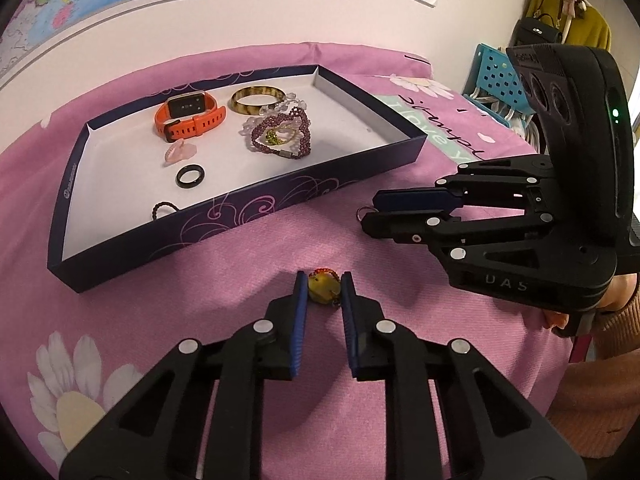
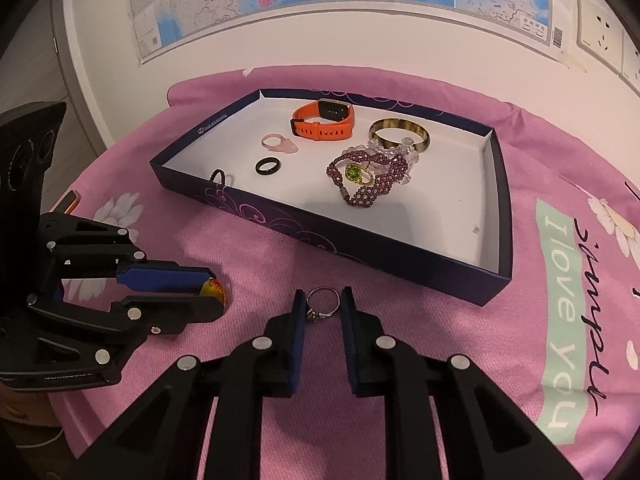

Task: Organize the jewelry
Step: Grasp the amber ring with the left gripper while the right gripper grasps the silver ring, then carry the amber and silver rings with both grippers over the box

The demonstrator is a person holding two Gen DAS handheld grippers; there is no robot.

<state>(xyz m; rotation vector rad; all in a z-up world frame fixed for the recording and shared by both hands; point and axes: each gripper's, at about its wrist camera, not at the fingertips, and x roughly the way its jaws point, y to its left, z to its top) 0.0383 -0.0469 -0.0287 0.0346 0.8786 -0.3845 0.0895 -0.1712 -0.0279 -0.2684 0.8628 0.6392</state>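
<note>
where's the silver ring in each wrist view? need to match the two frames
Left wrist view: silver ring at right of centre, only a sliver showing at the tip of the right gripper, on the pink cloth.
Right wrist view: silver ring low centre, between the right gripper's fingertips.
Shared landmark: the dark blue tray, beyond the ring in both views, with the orange watch at its far side.

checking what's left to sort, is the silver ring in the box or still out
Out. The silver ring lies on the pink cloth in front of the box, between the right gripper's fingers.
</note>
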